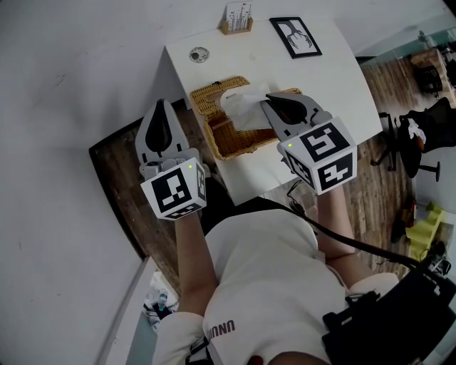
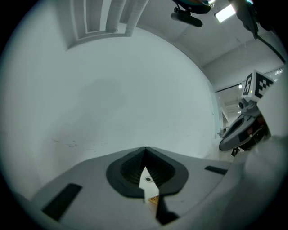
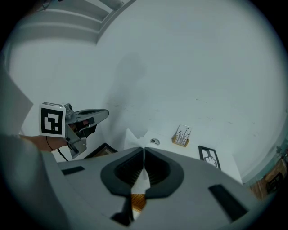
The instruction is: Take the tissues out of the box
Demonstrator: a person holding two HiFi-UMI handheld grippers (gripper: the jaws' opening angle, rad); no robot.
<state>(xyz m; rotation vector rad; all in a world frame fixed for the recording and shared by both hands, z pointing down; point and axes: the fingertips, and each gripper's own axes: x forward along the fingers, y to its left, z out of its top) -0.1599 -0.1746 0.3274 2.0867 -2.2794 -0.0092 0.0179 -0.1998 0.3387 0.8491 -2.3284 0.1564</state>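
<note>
A wicker tissue box [image 1: 226, 135] stands on the white table [image 1: 335, 78]. A white tissue [image 1: 241, 108] rises out of its top. My right gripper [image 1: 271, 104] is shut on that tissue from the right side. In the right gripper view the tissue [image 3: 141, 182] shows pinched between the closed jaws of the right gripper [image 3: 144, 149], with wicker [image 3: 138, 202] below. My left gripper [image 1: 162, 108] hovers left of the table over the floor, shut and empty. In the left gripper view its jaws [image 2: 145, 149] meet at the tip.
At the table's far edge stand a small card holder [image 1: 237, 18], a framed picture [image 1: 295, 36] and a round coaster [image 1: 199, 54]. Dark wooden floor [image 1: 117, 167] lies to the left. An office chair [image 1: 420, 135] stands to the right of the table.
</note>
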